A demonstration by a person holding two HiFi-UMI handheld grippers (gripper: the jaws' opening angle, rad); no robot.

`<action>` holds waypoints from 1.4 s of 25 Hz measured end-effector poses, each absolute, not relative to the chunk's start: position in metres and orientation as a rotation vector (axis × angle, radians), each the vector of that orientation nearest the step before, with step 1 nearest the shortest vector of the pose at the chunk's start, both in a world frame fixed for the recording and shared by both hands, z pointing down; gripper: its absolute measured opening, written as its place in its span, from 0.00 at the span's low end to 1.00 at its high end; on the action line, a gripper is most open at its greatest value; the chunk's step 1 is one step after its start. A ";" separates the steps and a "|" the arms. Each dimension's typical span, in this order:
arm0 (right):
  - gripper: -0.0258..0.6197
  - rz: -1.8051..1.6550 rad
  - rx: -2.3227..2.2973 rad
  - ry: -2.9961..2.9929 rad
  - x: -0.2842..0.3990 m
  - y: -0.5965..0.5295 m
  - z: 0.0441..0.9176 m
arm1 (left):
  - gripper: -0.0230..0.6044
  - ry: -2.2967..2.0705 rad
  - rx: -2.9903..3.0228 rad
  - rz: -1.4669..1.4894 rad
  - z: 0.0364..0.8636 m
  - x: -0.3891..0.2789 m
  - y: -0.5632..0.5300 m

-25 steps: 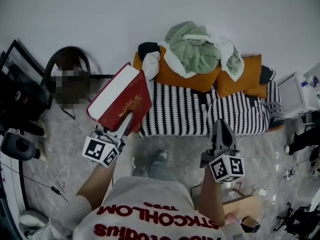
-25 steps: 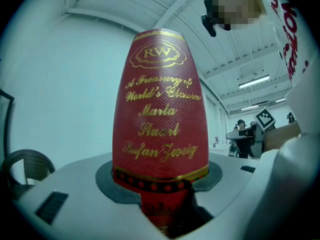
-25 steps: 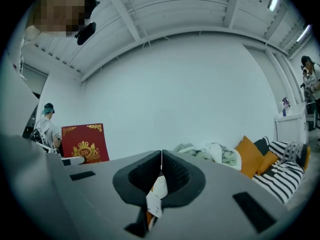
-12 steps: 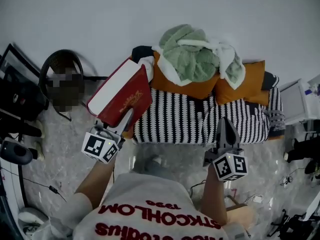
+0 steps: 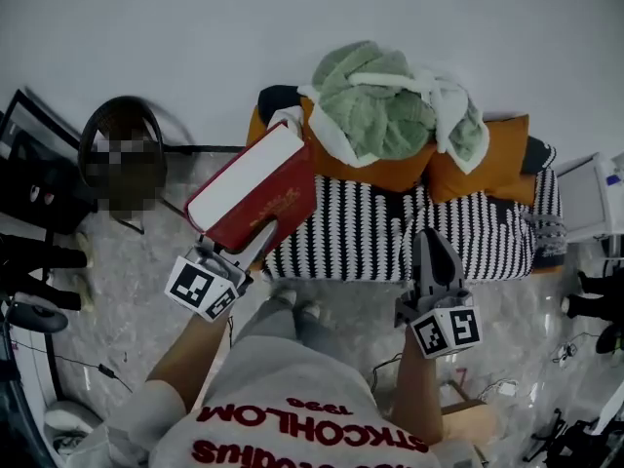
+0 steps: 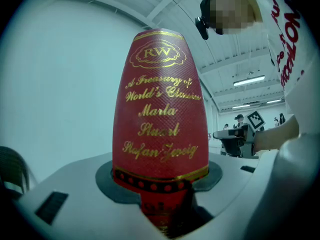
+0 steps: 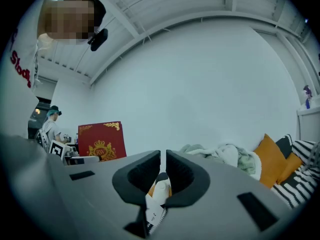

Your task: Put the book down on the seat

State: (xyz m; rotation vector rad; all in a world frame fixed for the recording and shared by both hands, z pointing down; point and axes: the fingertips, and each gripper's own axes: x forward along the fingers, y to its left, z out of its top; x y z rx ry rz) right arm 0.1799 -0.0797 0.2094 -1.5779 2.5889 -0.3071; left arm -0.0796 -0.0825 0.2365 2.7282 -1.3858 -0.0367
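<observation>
A thick red book (image 5: 255, 188) with gold lettering is held tilted in the air over the left end of the seat (image 5: 390, 230), a sofa covered in a black-and-white patterned throw. My left gripper (image 5: 261, 237) is shut on the book's lower edge; in the left gripper view the spine (image 6: 160, 114) stands upright between the jaws. My right gripper (image 5: 431, 247) hovers in front of the sofa's front edge, jaws shut with nothing between them. In the right gripper view the book (image 7: 101, 140) shows at the left beyond the shut jaws.
Orange cushions (image 5: 390, 169) lean on the sofa's back with a green and white blanket pile (image 5: 390, 105) on top. A round black chair (image 5: 122, 154) stands left of the sofa. A white side table (image 5: 590, 193) is at the right. Cables lie on the floor.
The book and my left gripper have shifted right, toward the sofa's left end. My right gripper has stayed about where it was, still shut.
</observation>
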 end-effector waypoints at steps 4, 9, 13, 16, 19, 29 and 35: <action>0.09 -0.296 -1.509 2.644 0.165 -0.086 0.218 | 0.43 -1.237 2.764 -0.028 0.249 -0.064 -0.091; 0.10 -0.315 -1.386 2.762 0.137 -0.096 0.240 | 0.43 -1.018 2.865 0.013 0.266 -0.034 -0.100; 0.31 -0.378 -1.261 2.875 0.113 -0.101 0.270 | 0.43 -0.800 2.872 -0.017 0.288 -0.015 -0.104; 0.39 -0.400 -1.166 2.940 0.099 -0.104 0.291 | 0.43 -0.590 2.859 -0.067 0.304 -0.001 -0.104; 0.45 -0.395 -1.026 2.994 0.089 -0.105 0.309 | 0.43 -0.369 2.807 -0.064 0.332 0.006 -0.102; 0.48 -0.542 -1.039 2.988 0.089 -0.133 0.400 | 0.43 -0.077 2.555 0.032 0.437 0.023 -0.129; 0.27 -0.793 -1.170 2.879 0.109 -0.155 0.463 | 0.43 -0.047 2.423 0.086 0.501 0.037 -0.148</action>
